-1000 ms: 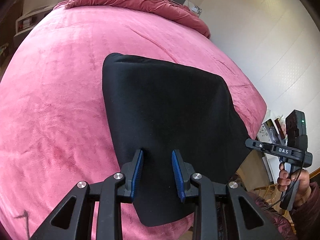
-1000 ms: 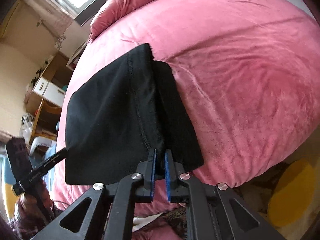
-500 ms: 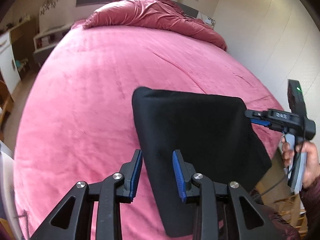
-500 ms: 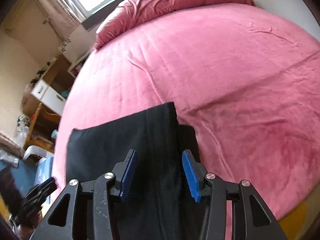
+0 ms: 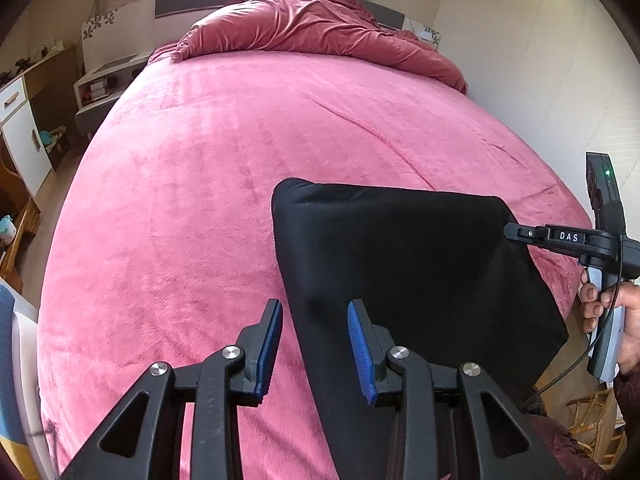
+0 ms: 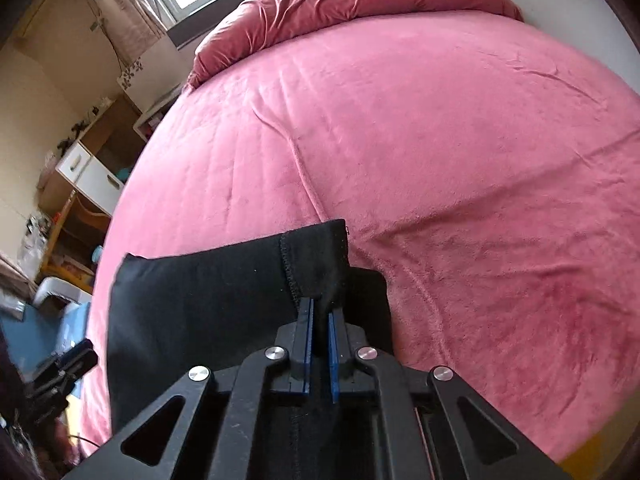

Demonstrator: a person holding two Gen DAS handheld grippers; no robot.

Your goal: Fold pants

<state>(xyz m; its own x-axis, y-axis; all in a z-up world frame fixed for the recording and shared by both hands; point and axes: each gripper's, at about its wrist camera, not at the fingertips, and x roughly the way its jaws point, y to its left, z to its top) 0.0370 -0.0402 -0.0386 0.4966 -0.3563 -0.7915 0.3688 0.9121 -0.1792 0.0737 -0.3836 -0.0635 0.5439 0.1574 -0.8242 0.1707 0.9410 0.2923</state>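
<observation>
Black pants (image 5: 408, 264), folded into a rough rectangle, lie near the front edge of a pink bed (image 5: 224, 168). My left gripper (image 5: 314, 344) is open, its blue pads straddling the pants' near left edge without gripping. My right gripper (image 6: 319, 320) is shut on the pants' right edge next to a stitched seam (image 6: 290, 276), and lifts that edge a little. The right gripper also shows in the left wrist view (image 5: 516, 232), held in a hand at the pants' far right corner. The pants show in the right wrist view (image 6: 200, 300).
A crumpled dark-pink duvet (image 5: 320, 28) is heaped at the head of the bed under a window. A wooden desk with white drawers (image 6: 86, 172) stands to the left of the bed. A white wall (image 5: 540, 60) runs along the bed's right side.
The right gripper opened half a second ago and has now shut again on the pants' right edge. Both grippers have drawn back and up, so more of the bed shows. The left gripper stays open.
</observation>
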